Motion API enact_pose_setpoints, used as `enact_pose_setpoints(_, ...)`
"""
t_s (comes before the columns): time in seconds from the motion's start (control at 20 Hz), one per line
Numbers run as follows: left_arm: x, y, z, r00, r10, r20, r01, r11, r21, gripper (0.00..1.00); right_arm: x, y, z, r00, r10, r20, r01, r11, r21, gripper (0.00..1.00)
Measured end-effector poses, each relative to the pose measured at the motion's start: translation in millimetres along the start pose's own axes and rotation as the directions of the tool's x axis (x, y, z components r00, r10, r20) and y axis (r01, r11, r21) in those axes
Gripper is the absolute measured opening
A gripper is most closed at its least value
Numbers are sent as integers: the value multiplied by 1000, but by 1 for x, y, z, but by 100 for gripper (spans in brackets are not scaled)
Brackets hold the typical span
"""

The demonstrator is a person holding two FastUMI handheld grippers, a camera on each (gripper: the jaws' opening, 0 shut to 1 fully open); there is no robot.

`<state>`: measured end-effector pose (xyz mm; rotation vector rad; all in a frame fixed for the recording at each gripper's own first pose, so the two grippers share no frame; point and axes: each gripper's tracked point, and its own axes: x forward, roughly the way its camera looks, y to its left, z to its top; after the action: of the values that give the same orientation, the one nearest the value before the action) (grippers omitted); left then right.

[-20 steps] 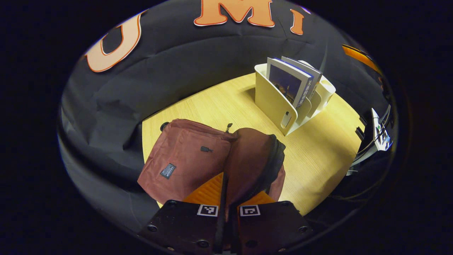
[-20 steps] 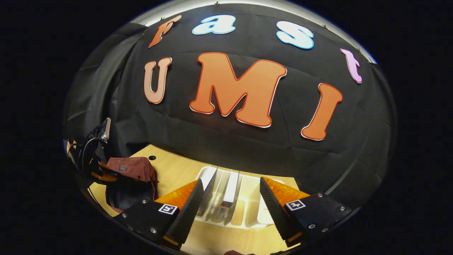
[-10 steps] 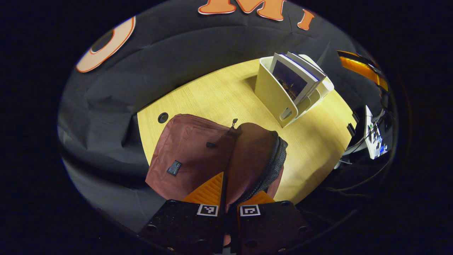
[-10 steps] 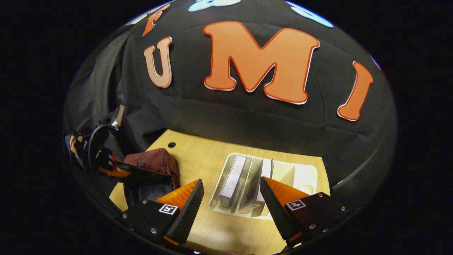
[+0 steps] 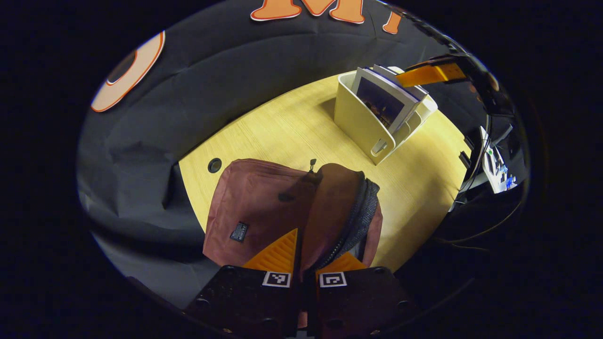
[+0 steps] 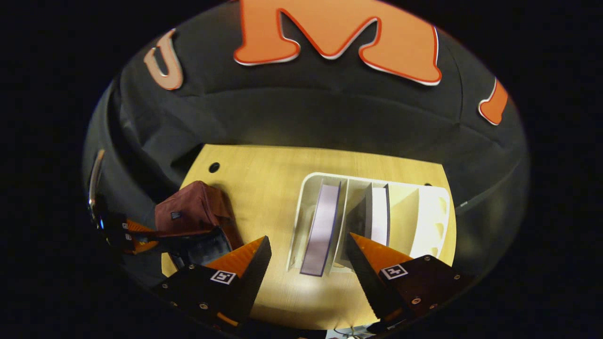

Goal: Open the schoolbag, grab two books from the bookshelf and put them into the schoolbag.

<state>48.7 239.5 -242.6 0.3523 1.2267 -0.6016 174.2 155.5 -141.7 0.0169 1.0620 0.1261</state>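
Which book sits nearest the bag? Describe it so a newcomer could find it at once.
On the pale wooden table, right of the maroon fabric schoolbag, stands a cream plastic slotted bookshelf. The slot nearest the bag holds the thin blue-edged book with a pale page edge. It stands alone there; the other book sits one slot farther away.

Right gripper [image 6: 306,263] has advanced over the bookshelf [image 6: 306,197], now straddling the left book [image 6: 322,228]; jaws unchanged, apart.
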Motion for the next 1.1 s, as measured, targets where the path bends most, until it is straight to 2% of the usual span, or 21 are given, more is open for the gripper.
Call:
enact_pose_setpoints(0.1,-1,-1,0,1000,-4,1,4,1000,8,8,18,-4,-5,996,-4,-84,8,998,56,95)
enact_pose_setpoints(0.25,-1,1,-1,1000,-5,-3,5,1000,23,8,39,-8,-9,986,-22,-164,34,997,71,94)
enact_pose_setpoints(0.35,-1,1,1,1000,-4,-6,5,1000,31,8,57,-11,-16,973,-36,-230,53,996,71,85)
enact_pose_setpoints(0.4,-1,0,0,1000,-5,-10,5,1000,29,8,61,-12,-21,961,-45,-272,69,994,79,73)
enact_pose_setpoints(0.45,-1,-1,0,1000,-6,-7,6,1000,26,8,66,-11,-24,953,-42,-300,71,994,86,68)
enact_pose_setpoints(0.5,-1,-2,0,1000,-10,-5,10,1000,25,8,70,-12,-25,949,-51,-310,81,993,85,58)
enact_pose_setpoints(0.7,0,-1,-3,1000,-8,-4,8,1000,7,8,79,-17,-24,941,-81,-329,123,986,109,40)
enact_pose_setpoints(0.8,0,-2,-5,1000,-10,-4,10,1000,1,8,77,-16,-25,936,-72,-343,114,988,104,37)
enact_pose_setpoints(0.95,1,-4,-4,1000,-10,-3,10,1000,-7,8,60,-11,-28,933,-25,-358,62,994,91,35)
enact_pose_setpoints(1.1,0,-3,-4,1000,-5,-11,5,1000,-3,8,37,-21,-13,951,-24,-307,56,994,95,34)
